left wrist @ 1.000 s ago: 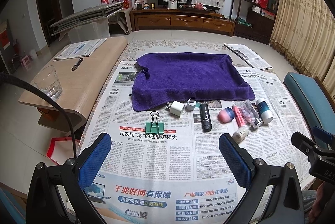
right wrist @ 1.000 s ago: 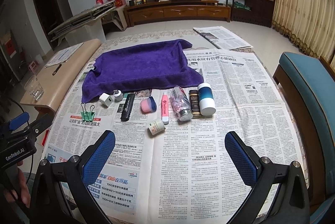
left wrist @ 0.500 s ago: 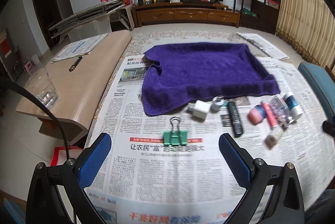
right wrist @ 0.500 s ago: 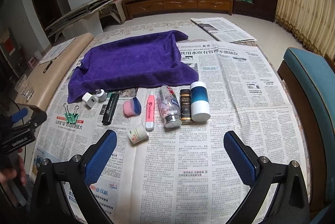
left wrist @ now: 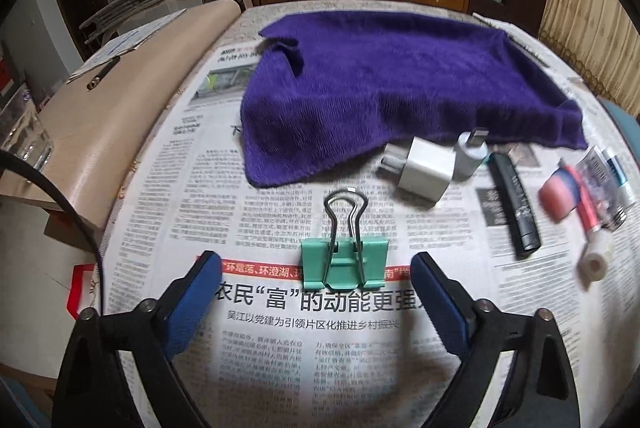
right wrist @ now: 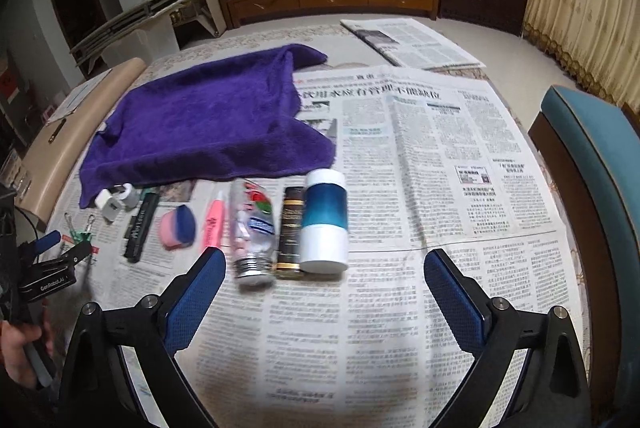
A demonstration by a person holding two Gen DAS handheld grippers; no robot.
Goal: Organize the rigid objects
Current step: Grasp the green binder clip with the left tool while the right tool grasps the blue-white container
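Observation:
A green binder clip [left wrist: 344, 264] lies on the newspaper just ahead of my open left gripper [left wrist: 316, 268], level with its blue fingertips. Beyond it sit a white charger plug [left wrist: 426, 172], a black tube [left wrist: 516, 204] and a pink-and-blue ball [left wrist: 558, 194]. In the right wrist view, my right gripper [right wrist: 320, 268] stands open just short of a blue-and-white bottle [right wrist: 325, 222], a dark brown bottle [right wrist: 291, 232] and a clear bottle of pink pills [right wrist: 253, 232]. A pink highlighter [right wrist: 214, 218] lies left of them. A purple towel [right wrist: 208, 120] is spread behind the row.
Newspaper [right wrist: 432, 156] covers the table. A beige side table [left wrist: 120, 100] with a pen and a glass [left wrist: 24, 144] stands at the left. A teal chair [right wrist: 592, 164] is at the right. A hand [right wrist: 20, 348] holds the left gripper at the right wrist view's left edge.
Both grippers have moved forward and lower toward the row of objects. The binder clip now sits between the left fingertips, and the bottles are close ahead of the right gripper. Both stayed open.

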